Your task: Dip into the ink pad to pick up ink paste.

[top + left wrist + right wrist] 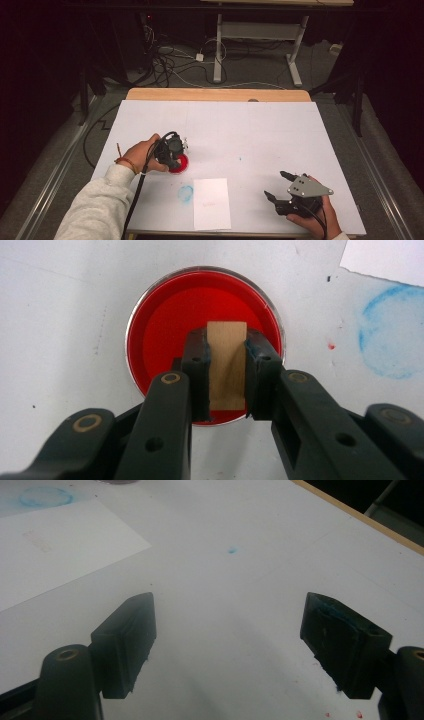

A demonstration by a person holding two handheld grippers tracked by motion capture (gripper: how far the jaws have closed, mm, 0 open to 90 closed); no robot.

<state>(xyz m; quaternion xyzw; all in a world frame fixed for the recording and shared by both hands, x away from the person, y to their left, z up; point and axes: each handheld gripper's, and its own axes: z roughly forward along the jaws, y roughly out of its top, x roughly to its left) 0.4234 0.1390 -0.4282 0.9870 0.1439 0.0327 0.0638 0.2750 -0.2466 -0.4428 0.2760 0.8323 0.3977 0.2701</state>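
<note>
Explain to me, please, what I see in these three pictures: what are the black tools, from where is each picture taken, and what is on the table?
A person sits at a white table and holds a hand tool with two black jaws in each hand. The high view looks down from above the person. Each of the other two pictures comes from a camera riding on one tool, looking along its jaws.

The left gripper is shut on a small wooden block, a stamp by the look of it, over a round red ink pad. The right gripper is open, holding nothing, low over the table.

Also on the table lie a white paper sheet with a faint red mark and, beside it, a blue ring stain.
</note>
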